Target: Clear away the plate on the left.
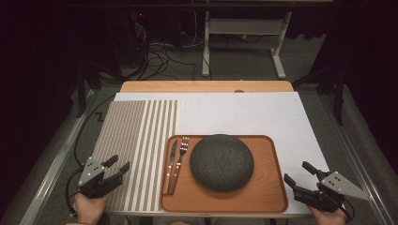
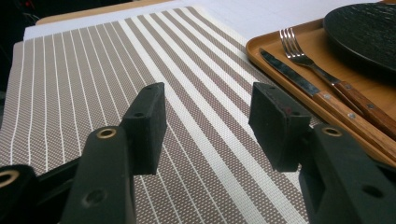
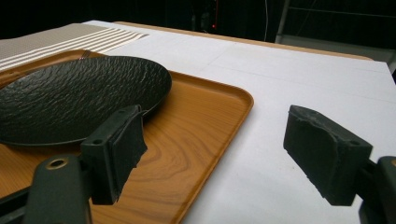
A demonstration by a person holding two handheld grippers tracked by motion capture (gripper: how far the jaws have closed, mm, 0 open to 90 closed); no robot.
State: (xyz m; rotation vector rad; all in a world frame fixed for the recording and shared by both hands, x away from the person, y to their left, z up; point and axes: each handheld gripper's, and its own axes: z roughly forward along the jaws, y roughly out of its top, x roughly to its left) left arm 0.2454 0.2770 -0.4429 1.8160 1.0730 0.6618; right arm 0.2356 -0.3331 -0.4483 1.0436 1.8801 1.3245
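Both black two-jaw grippers stood open and empty: the left gripper hovered over the brown-and-cream striped woven placemat, the right gripper over the white table cover just beside the rectangular orange-brown wooden tray. On that tray lay a wooden-handled steel knife and fork, side by side, left of a round black textured plate

A: Dark textured plate. Fork just left of it, knife beside the fork, both with wooden handles.
B: Noted. White sheet over wooden table; cables on the floor beyond.
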